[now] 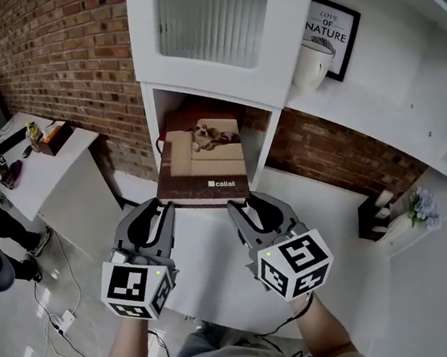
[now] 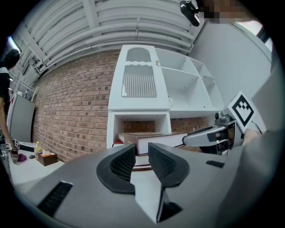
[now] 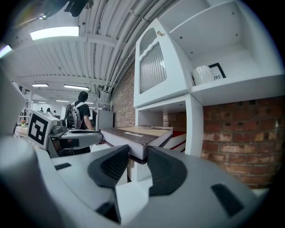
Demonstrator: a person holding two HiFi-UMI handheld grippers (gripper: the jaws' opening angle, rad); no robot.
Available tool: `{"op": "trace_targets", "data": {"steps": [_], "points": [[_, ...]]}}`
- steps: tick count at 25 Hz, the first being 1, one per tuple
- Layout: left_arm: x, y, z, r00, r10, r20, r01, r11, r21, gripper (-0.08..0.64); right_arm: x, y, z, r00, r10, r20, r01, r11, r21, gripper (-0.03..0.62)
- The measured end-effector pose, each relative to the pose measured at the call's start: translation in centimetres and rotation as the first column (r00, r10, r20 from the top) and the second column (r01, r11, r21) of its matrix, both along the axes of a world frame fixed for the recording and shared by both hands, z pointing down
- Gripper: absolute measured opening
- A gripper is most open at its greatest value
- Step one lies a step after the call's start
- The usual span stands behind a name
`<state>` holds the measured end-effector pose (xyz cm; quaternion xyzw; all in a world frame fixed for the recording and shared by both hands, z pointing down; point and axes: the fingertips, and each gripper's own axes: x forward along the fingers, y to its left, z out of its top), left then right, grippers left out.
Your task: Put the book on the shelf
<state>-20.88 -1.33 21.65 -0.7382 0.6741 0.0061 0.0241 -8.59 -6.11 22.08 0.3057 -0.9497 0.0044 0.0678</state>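
Note:
A thick book (image 1: pixel 203 164) with a beige and brown cover lies flat, its far half inside the low cubby (image 1: pixel 168 108) of the white shelf unit and its near half jutting out over the white counter (image 1: pixel 209 256). Red books (image 2: pixel 116 143) lie under it in the cubby. My left gripper (image 1: pixel 153 210) sits at the book's near left corner, my right gripper (image 1: pixel 247 207) at its near right corner. In the left gripper view the jaws (image 2: pixel 141 153) stand apart with the book (image 2: pixel 153 138) just past the tips. The right gripper (image 3: pixel 138 156) is likewise open below the book's edge (image 3: pixel 133 133).
A ribbed-glass cabinet door (image 1: pixel 211 13) hangs above the cubby. A white mug (image 1: pixel 312 62) and a framed print (image 1: pixel 334 35) stand on the shelf to the right. A dark holder (image 1: pixel 374 216) sits at the right. A white table (image 1: pixel 45 171) with small items stands at the left, by a person.

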Motion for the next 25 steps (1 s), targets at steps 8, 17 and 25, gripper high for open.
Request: {"op": "trace_targets", "data": {"steps": [8,17,25], "points": [[-2.0,-2.4,0.2,1.0,0.026,-0.014,-0.026,1.0,-0.002,0.098,-1.8,-2.0,0.0,1.0,0.028,0.003,-0.028,1.0,-0.001,0.137],[-3.5,-4.6,0.3,0.998,0.059,-0.016,-0.059,0.998,0.007,0.098,-3.0,-3.6,0.0,0.998,0.056,0.011,-0.056,0.998,0.005,0.133],[-4.4,-6.5,0.1,0.996,0.087,-0.014,-0.087,0.996,0.007,0.098,-3.6,-4.9,-0.1,0.997,0.073,0.032,-0.073,0.997,-0.001,0.124]]}}
